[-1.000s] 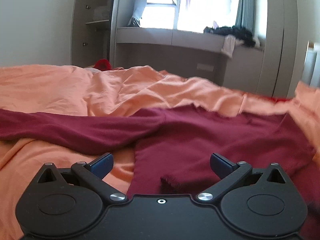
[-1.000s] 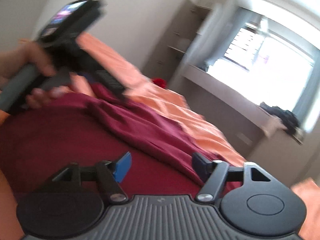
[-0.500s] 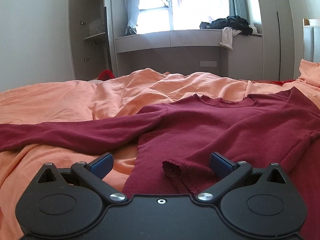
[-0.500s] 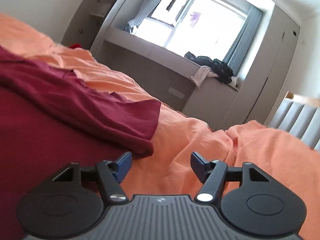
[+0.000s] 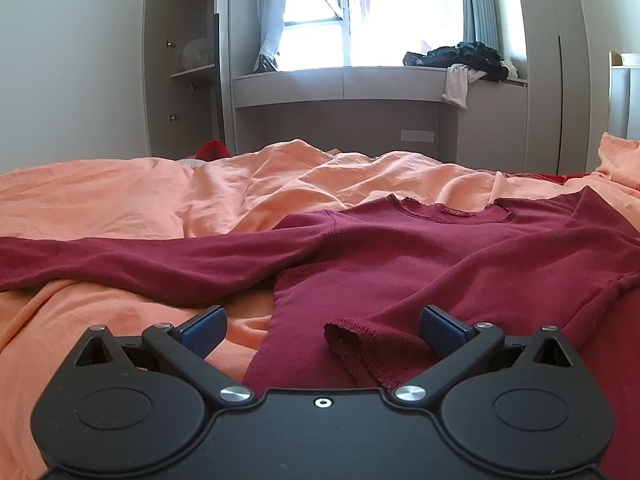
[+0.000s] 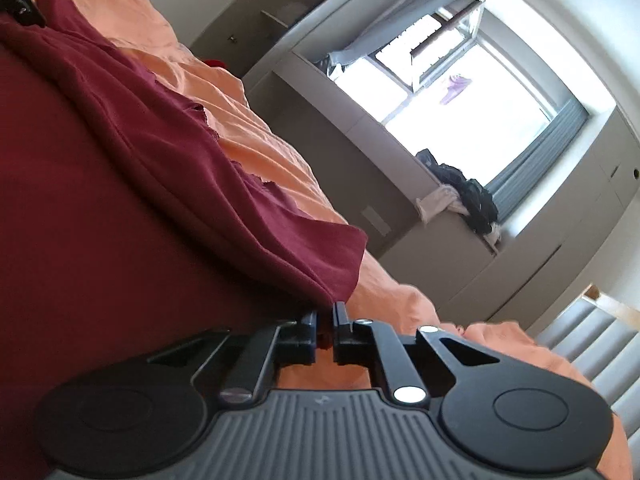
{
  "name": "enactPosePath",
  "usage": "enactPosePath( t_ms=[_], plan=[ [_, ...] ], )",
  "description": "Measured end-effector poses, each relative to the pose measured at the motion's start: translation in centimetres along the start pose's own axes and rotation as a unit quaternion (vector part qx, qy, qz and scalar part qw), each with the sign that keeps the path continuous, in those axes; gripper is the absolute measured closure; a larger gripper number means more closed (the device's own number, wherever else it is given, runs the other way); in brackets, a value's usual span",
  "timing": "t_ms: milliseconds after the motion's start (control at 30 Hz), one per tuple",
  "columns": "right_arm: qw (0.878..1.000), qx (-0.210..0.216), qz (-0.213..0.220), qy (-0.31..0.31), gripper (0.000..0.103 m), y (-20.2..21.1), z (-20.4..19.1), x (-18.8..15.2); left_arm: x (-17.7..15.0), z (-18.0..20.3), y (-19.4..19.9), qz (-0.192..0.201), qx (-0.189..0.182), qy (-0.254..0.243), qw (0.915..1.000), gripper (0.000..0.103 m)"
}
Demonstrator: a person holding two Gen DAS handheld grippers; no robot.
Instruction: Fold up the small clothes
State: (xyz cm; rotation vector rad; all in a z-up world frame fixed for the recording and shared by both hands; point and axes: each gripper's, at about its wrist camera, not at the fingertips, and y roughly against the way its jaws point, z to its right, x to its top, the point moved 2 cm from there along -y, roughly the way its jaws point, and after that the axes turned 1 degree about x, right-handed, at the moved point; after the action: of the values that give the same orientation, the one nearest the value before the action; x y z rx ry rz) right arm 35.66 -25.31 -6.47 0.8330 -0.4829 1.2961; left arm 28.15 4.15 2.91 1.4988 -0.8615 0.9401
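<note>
While most of it lies spread flat, a dark red long-sleeved sweater (image 5: 420,256) rests on a bed covered with a rumpled orange sheet (image 5: 140,196). Its neckline points toward the far edge of the bed, and its hem lies at the near edge. One sleeve (image 5: 132,260) stretches straight out toward the bed's left edge. The other sleeve is already folded across the body, with its cuff (image 5: 352,344) lying near the hem.

Low over the near edge, the left gripper (image 5: 322,324) hovers with its jaws spread wide, holding nothing; the folded cuff lies between its blue fingertips (image 5: 202,326). The right gripper (image 6: 326,334), seen in its own tilted view, has its jaws pressed almost together at the sweater's right edge (image 6: 336,264), where red fabric meets the sheet. It seems to pinch that edge, though the grip point is partly hidden.

Folding looks to be at an early stage: one sleeve is brought in, while the outstretched sleeve and the body folds remain to be done.

Beyond the bed stand a window ledge with a heap of dark clothes (image 5: 460,56), a bright window and an open grey cabinet (image 5: 184,60).
</note>
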Motion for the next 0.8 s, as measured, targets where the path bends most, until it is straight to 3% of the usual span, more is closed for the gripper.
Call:
enactPosePath(
  t_ms=[100, 167, 233, 267, 367, 500, 567, 633, 700, 800],
  plan=[
    [0.992, 0.012, -0.015, -0.124, 0.099, 0.6, 2.3, -0.2, -0.1, 0.0, 0.2, -0.001, 0.003, -0.002, 1.0000, 0.000],
    [0.969, 0.043, -0.029, -0.242, 0.099, 0.7, 4.4, -1.1, -0.1, 0.2, 0.1, -0.010, 0.006, -0.007, 0.9999, 0.000],
    [0.947, 0.068, -0.042, -0.311, 0.099, 0.3, 5.3, -2.0, -0.1, 0.4, 0.2, -0.009, 0.007, -0.015, 0.9998, 0.000],
    [0.944, 0.072, -0.043, -0.320, 0.099, 0.2, 5.2, -2.1, -0.1, 0.5, 0.3, -0.009, 0.009, -0.020, 0.9997, 0.000],
    [0.949, 0.068, -0.037, -0.306, 0.098, 0.0, 4.5, -2.0, -0.2, 0.5, 0.6, -0.004, 0.008, -0.024, 0.9997, 0.000],
    [0.946, 0.072, -0.033, -0.315, 0.091, 0.6, 4.8, -2.1, 0.1, -0.1, 1.7, 0.022, -0.001, -0.001, 0.9998, 0.000],
    [0.946, 0.070, -0.035, -0.314, 0.080, 1.0, 4.8, -2.2, 0.3, -0.7, 2.5, 0.035, -0.003, 0.016, 0.9992, 0.000],
    [0.945, 0.069, -0.033, -0.319, 0.058, 1.8, 5.2, -2.3, 0.8, -1.8, 3.4, 0.048, 0.000, 0.041, 0.9980, 0.000],
    [0.944, 0.069, -0.029, -0.323, 0.051, 2.6, 5.5, -2.1, 1.2, -3.4, 4.1, 0.058, 0.016, 0.065, 0.9961, 0.000],
    [0.941, 0.073, -0.015, -0.331, 0.030, 3.9, 5.9, -1.7, 1.8, -6.9, 4.9, 0.071, 0.057, 0.083, 0.9923, 0.000]
  ],
)
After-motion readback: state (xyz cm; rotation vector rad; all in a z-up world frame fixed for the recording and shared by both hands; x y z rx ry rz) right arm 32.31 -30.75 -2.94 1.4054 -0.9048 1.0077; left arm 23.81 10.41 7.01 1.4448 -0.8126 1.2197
